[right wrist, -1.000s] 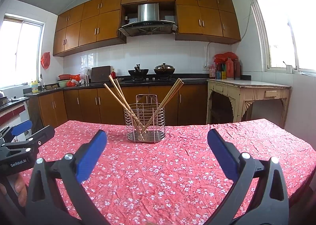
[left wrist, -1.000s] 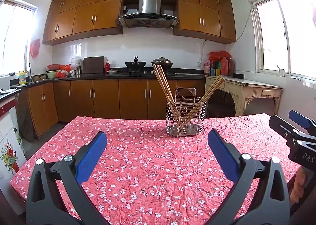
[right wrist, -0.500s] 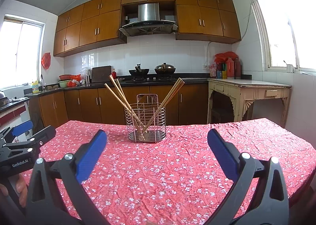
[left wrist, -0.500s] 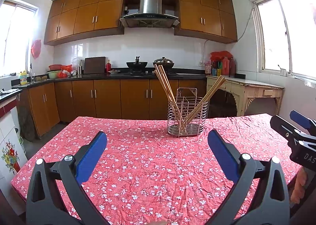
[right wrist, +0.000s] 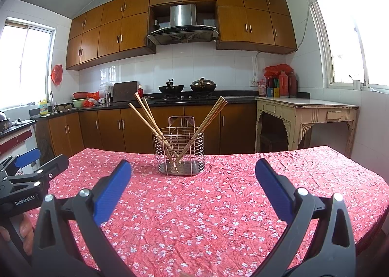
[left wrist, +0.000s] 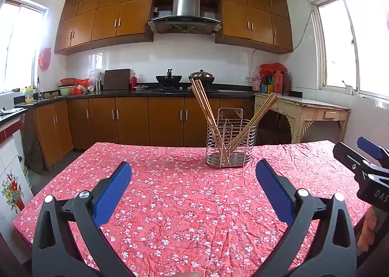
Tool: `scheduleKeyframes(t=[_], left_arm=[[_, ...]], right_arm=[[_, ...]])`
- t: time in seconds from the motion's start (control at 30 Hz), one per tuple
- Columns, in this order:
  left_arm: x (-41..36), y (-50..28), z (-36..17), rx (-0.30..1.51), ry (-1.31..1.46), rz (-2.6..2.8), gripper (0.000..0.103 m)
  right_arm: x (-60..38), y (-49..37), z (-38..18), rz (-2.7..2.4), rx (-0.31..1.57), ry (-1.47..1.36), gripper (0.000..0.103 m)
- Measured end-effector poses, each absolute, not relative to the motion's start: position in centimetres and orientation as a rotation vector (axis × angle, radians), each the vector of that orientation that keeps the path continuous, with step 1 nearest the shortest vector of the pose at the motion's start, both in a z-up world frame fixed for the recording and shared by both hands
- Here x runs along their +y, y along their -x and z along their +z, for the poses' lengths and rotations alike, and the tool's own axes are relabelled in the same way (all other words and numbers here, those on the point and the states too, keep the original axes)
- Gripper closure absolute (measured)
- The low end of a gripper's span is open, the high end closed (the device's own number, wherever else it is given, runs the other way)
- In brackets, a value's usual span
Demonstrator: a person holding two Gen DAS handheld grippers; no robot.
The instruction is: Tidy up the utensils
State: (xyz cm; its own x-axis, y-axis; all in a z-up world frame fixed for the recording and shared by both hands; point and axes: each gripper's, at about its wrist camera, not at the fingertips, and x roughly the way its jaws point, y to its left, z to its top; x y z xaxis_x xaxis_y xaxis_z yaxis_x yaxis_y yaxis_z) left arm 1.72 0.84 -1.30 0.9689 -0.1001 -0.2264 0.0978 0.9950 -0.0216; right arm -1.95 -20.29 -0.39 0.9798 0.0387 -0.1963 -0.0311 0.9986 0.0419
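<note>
**Chopsticks stand in the rack, both grippers wide and empty**

On the red floral cloth [left wrist: 184, 204] one wire rack [left wrist: 231, 142] stands toward the far side, well ahead of you. The chopsticks [right wrist: 148, 116] stand in it in two bundles, one leaning left and one leaning right [right wrist: 211, 115], crossing low in the rack. I count about three sticks on the left and three or four on the right; the overlap makes an exact tally uncertain. No loose utensil shows on the cloth.

Your left gripper [left wrist: 193, 178] is spread wide and grips nothing. Your right gripper [right wrist: 193, 177] is likewise fully apart and empty. Both hover low over the near cloth, short of the rack.

This would fit sticks already sorted into place, or sticks waiting to be regrouped, so I cannot name your step. If you do reach in, come at one bundle from above near its tips, pinch across the sticks, and mind the light rack tipping.
</note>
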Motion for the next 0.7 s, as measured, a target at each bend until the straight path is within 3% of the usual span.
scheduleKeyframes(t=[0.7], left_arm=[[0.58,-1.44,-1.30,0.219,0.013,-0.092,0.002]], right_arm=[[-20.14,2.04,-0.34,0.032,0.195,-0.037,0.004]])
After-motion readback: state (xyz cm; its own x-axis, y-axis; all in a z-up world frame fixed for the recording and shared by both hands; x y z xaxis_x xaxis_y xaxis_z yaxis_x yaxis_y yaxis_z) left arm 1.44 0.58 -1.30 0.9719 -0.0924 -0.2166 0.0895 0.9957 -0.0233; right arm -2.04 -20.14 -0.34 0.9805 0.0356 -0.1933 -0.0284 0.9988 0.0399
